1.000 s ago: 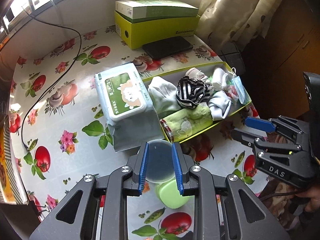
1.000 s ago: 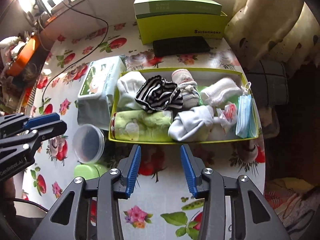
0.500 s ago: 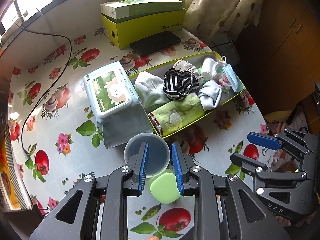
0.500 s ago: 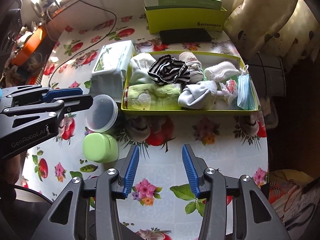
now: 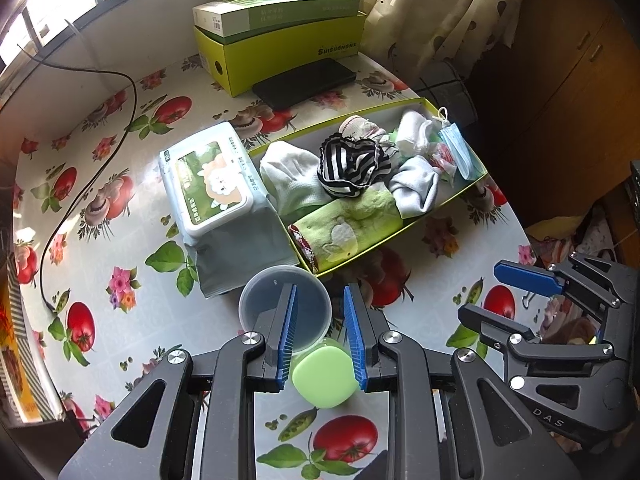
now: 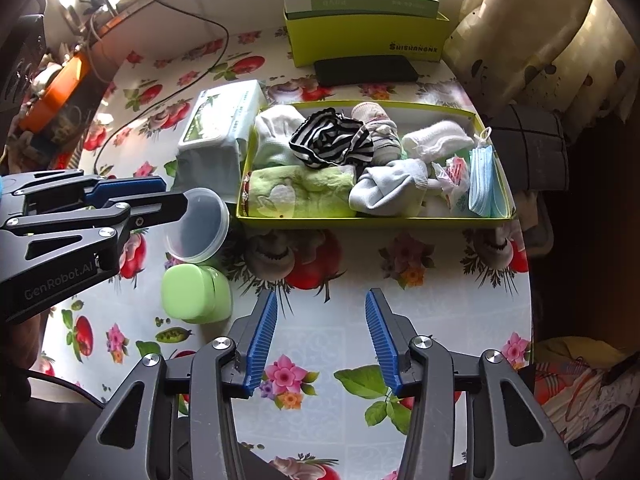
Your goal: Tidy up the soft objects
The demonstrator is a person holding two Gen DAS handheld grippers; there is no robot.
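The flowered table lies bare in front of the tray's near rim; socks and the striped cloth fill the tray. Both tongs point steeply down: right gripper empty, jaws opening; left gripper spread, gripping nothing, above the clear tub.

phone: lying before the box
cup: standing beside the case
cable: trailing across the worktop

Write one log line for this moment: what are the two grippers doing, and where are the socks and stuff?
left gripper: open, empty | right gripper: jaws opening, empty | soft things: in green tray | phase: hovering above table
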